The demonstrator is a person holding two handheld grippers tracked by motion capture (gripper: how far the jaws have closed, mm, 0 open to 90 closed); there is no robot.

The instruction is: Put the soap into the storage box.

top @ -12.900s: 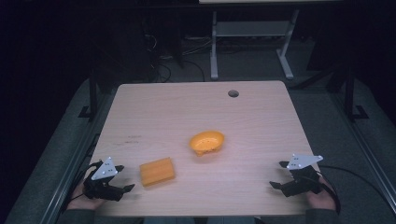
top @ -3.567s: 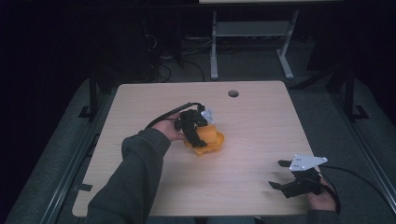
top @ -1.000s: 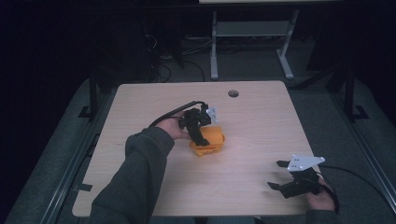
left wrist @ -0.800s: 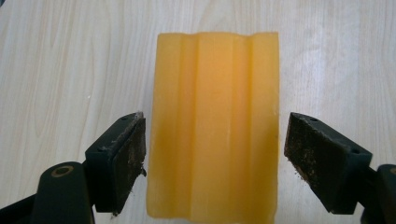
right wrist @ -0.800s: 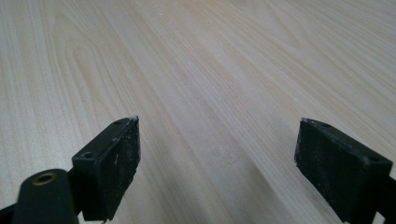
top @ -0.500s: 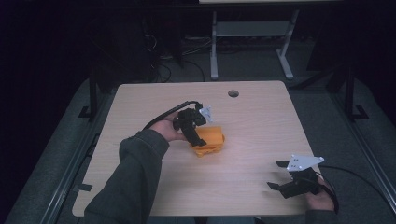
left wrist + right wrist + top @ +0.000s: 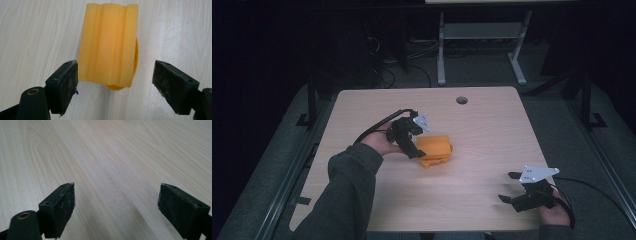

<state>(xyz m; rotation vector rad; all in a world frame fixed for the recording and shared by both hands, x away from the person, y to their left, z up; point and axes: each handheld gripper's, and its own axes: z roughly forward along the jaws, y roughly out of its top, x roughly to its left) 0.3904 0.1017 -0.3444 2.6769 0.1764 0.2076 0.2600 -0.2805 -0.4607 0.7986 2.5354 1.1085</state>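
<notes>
No text, label, brand, number or sign can be read anywhere: the wooden table (image 7: 482, 130) is plain, and the orange block (image 7: 108, 42) is unmarked.

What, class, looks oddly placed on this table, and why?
The ridged orange block lies across the small orange bowl, hiding nearly all of it and overhanging its rim rather than sitting inside. The open left claw flanks the block. Nothing looks spilled or damaged.

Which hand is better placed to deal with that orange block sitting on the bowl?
Left. The left tool hangs open right over the orange block resting on the orange bowl; the right tool sits open near the table's front edge.
</notes>
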